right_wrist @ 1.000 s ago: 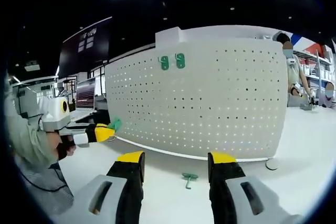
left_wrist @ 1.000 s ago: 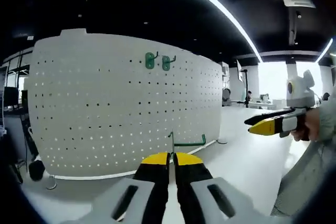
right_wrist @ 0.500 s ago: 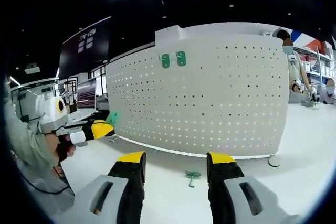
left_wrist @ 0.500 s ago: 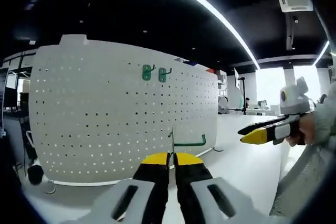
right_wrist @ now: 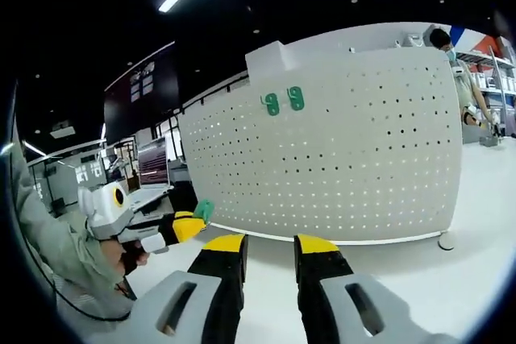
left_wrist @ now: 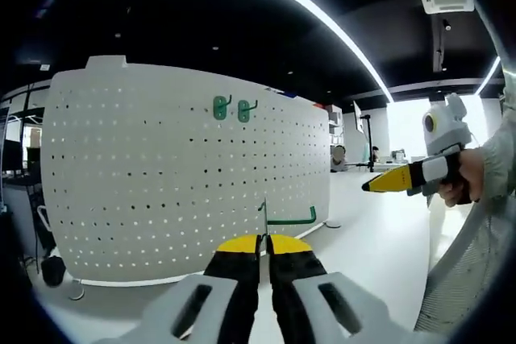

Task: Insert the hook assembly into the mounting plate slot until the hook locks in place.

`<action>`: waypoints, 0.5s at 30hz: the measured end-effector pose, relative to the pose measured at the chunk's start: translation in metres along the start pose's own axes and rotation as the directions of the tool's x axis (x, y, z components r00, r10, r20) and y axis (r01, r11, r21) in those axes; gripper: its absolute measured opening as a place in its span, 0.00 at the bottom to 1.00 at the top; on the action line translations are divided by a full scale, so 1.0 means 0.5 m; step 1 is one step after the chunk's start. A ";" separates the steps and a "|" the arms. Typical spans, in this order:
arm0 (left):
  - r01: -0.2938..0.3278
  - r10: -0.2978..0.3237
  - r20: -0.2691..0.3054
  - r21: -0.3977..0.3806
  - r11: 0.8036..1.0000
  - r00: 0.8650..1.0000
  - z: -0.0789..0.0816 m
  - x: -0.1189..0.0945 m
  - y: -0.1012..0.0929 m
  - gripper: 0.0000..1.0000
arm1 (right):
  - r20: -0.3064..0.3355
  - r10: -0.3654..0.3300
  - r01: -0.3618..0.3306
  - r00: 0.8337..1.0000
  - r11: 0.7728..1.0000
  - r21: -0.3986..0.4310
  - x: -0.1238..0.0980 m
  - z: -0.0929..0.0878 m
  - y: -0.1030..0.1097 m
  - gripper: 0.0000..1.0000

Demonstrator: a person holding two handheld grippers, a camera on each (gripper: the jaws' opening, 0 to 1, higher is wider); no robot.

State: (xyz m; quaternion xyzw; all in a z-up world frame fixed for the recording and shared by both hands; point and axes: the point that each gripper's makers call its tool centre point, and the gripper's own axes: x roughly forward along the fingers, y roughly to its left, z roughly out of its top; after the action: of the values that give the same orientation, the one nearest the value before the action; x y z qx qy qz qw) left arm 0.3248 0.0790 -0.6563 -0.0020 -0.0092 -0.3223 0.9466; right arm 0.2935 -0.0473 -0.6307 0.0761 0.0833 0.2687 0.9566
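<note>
A white pegboard [left_wrist: 177, 175] stands upright on a white table, with two green hooks [left_wrist: 230, 109] hung near its top edge. My left gripper [left_wrist: 264, 243] is shut on a green hook assembly [left_wrist: 289, 219], whose arm sticks out to the right in front of the board's lower part. In the right gripper view the pegboard [right_wrist: 339, 159] and the hung hooks [right_wrist: 283, 101] lie ahead. There the left gripper [right_wrist: 193, 223] comes in from the left with the green hook [right_wrist: 204, 210] at its tip. My right gripper [right_wrist: 270, 246] has a narrow gap between its jaws and holds nothing. The right gripper [left_wrist: 385, 182] floats right of the board.
The pegboard rests on small feet [left_wrist: 76, 286] [right_wrist: 446, 241] on the white table [right_wrist: 419, 279]. A person [right_wrist: 466, 78] stands behind the board's right end. My own sleeve [left_wrist: 484, 239] fills the right side of the left gripper view.
The right gripper's jaws have drawn closer together. In the left gripper view the right gripper has risen a little. A loose green hook on the table has left the right gripper view.
</note>
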 end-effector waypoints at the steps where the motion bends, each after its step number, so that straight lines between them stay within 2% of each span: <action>1: 0.003 -0.003 0.004 0.005 1.000 1.000 0.002 0.000 -0.001 0.03 | 0.002 0.005 -0.005 1.000 1.000 0.001 0.001 0.004 0.004 0.20; 10: 0.030 -0.031 0.042 0.024 0.999 0.999 0.023 -0.001 -0.017 0.03 | 0.017 0.073 -0.074 0.997 0.997 0.028 0.012 0.035 0.050 0.16; 15: 0.047 -0.049 0.057 0.032 0.998 0.997 0.031 0.000 -0.026 0.03 | 0.015 0.098 -0.099 0.995 0.994 0.040 0.019 0.040 0.071 0.16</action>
State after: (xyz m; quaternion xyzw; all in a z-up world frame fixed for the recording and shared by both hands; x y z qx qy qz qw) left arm 0.3165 0.0686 -0.6406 0.0034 -0.0414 -0.3444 0.9379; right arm 0.2880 -0.0144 -0.6056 0.1012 0.0785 0.3134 0.9409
